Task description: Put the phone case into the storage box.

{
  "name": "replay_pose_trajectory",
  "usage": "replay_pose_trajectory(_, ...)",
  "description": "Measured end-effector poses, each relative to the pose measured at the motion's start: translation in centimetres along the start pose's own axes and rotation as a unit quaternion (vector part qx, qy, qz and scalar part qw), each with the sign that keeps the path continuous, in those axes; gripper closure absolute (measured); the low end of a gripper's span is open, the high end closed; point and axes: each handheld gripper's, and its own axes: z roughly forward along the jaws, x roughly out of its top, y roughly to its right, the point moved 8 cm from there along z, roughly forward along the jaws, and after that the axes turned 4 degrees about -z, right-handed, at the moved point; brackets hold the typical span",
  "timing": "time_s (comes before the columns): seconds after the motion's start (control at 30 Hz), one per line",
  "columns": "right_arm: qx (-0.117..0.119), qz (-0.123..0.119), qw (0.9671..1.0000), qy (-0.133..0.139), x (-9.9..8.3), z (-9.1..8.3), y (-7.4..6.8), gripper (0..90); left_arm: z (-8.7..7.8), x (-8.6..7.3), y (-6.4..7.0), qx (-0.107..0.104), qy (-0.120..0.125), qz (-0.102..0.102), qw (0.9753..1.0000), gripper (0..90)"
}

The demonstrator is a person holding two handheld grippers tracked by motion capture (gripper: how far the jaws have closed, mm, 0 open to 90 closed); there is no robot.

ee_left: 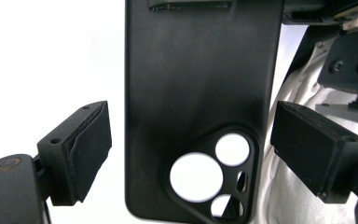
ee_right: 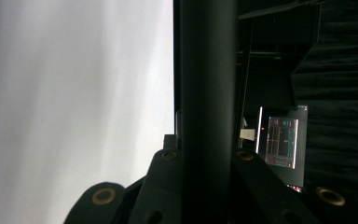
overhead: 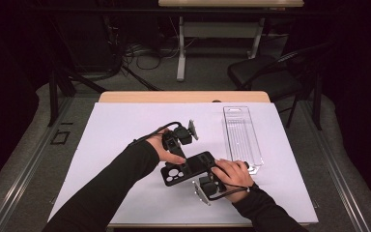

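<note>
Phone case (overhead: pixel 189 168) in right tongs (overhead: pixel 211 175)

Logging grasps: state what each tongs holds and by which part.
Right tongs clamp the black phone case by its plain end, opposite the camera cutout. Left tongs straddle its cutout end, open, not gripping.
</note>
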Motion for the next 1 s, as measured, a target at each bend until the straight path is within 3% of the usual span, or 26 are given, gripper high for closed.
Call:
replay_pose_trajectory(0.33,0.006,0.011,0.9999,-0.003,-0.4,-0.4,0.0,88.6,-1.8,-0.9,-0.7,0.003,0.042,-0.012,0.9991,15.4)
replay_pose_trajectory(0.6,0.012,0.018,0.9998,0.0,-0.6,-0.8,0.1,88.6,-2.2,-1.2,-1.2,0.003,0.071,-0.017,0.9973,15.5)
replay_pose_trajectory(0.7,0.017,0.024,0.9996,0.005,-0.5,-0.9,0.1,88.5,-2.5,-1.3,-1.3,0.004,0.088,-0.014,0.996,15.6)
replay_pose_trajectory(0.8,0.027,0.033,0.9991,0.007,-0.6,-1.2,0.0,88.5,-2.9,-1.3,-1.3,-0.002,0.116,-0.013,0.9932,15.9)
replay_pose_trajectory(1.0,0.039,0.052,0.9978,0.013,-0.8,-1.4,0.0,88.5,-3.0,-1.8,-1.7,0.008,0.138,-0.017,0.9902,16.3)
